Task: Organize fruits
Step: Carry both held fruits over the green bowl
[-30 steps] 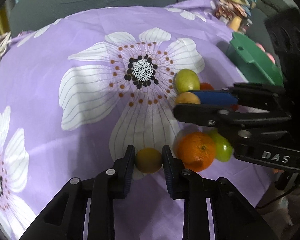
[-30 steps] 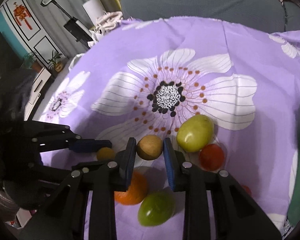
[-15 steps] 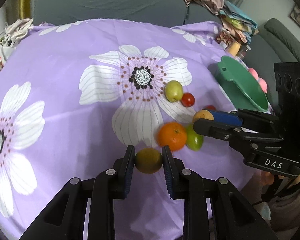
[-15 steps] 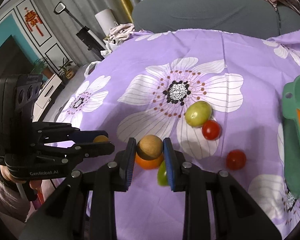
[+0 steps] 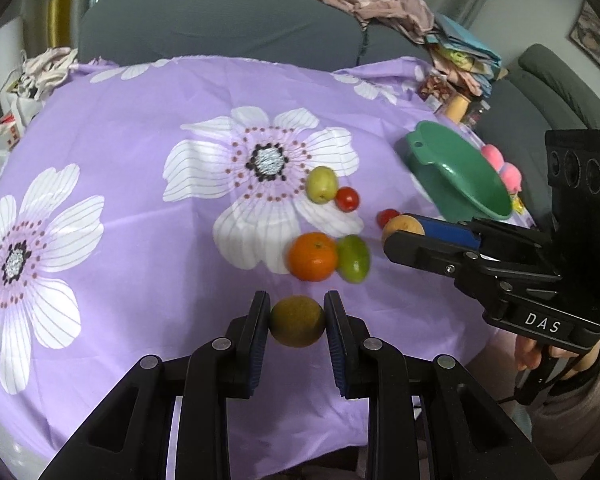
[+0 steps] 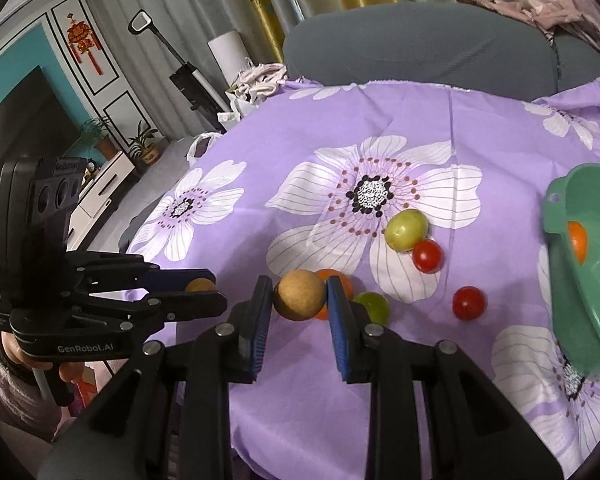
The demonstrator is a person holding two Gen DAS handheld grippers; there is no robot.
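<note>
My left gripper (image 5: 297,322) is shut on a yellow-green round fruit (image 5: 297,326), held above the near edge of the purple flowered cloth (image 5: 140,240). My right gripper (image 6: 299,294) is shut on a tan round fruit (image 6: 299,295), lifted above the cloth; it also shows in the left wrist view (image 5: 404,227). On the cloth lie an orange (image 5: 313,256), a green fruit (image 5: 354,258), a yellow-green fruit (image 5: 322,184) and two red tomatoes (image 5: 347,199) (image 6: 468,303). A green bowl (image 6: 576,280) at the right holds an orange fruit (image 6: 578,240).
A grey sofa (image 5: 220,28) stands behind the table with clothes and clutter on it. Pink items (image 5: 504,168) lie beyond the bowl. Bags (image 5: 16,92) sit at the table's far left. A TV and cabinet (image 6: 28,132) stand at the left of the room.
Both grippers have risen and pulled back from the cloth, each with its fruit held. The fruits on the cloth now look smaller and farther away.
</note>
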